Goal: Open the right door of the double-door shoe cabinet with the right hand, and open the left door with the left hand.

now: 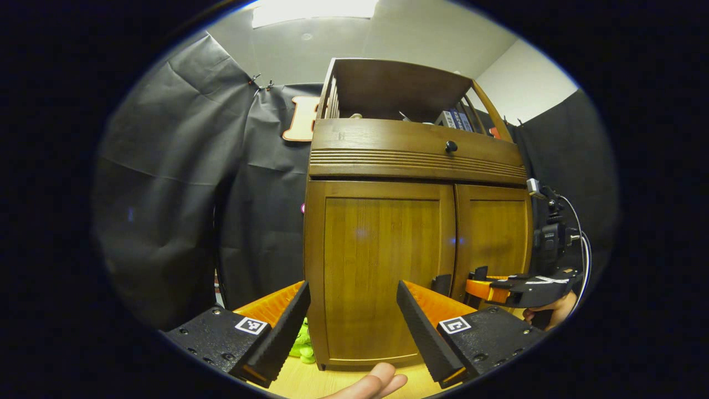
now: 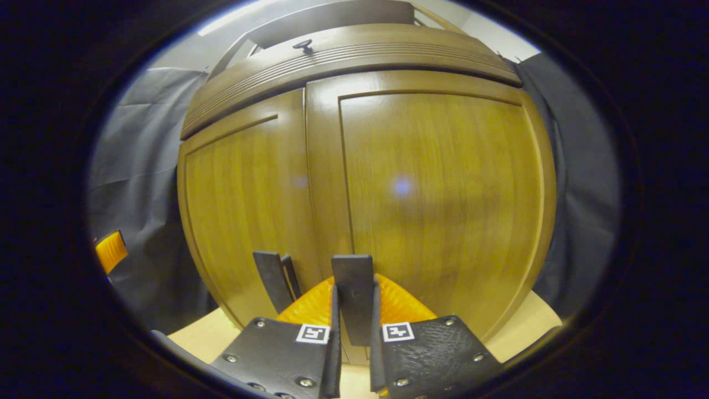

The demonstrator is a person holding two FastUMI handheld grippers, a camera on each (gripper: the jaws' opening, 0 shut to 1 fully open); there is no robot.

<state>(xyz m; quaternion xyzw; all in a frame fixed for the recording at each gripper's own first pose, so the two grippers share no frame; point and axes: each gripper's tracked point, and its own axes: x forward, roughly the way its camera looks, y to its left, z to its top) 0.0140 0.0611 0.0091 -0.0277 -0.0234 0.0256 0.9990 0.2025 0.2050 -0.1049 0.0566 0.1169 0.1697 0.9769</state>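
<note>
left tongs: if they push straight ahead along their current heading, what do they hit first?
Most likely the cabinet's left door. The left tongs are open and aimed at its lower panel, with nothing between them. The door handle sits off to the right of that line. Depth is hard to judge.

No readable words, brands or numbers.

The only signs are small square black-and-white coded markers, one on each finger of the left tool (image 1: 353,316) and one on each finger of the right tool (image 2: 354,310); they carry patterns, not letters. The blue boxes (image 1: 455,119) on the brown wooden cabinet's (image 1: 382,266) open upper shelf bear print too small to make out.
</note>
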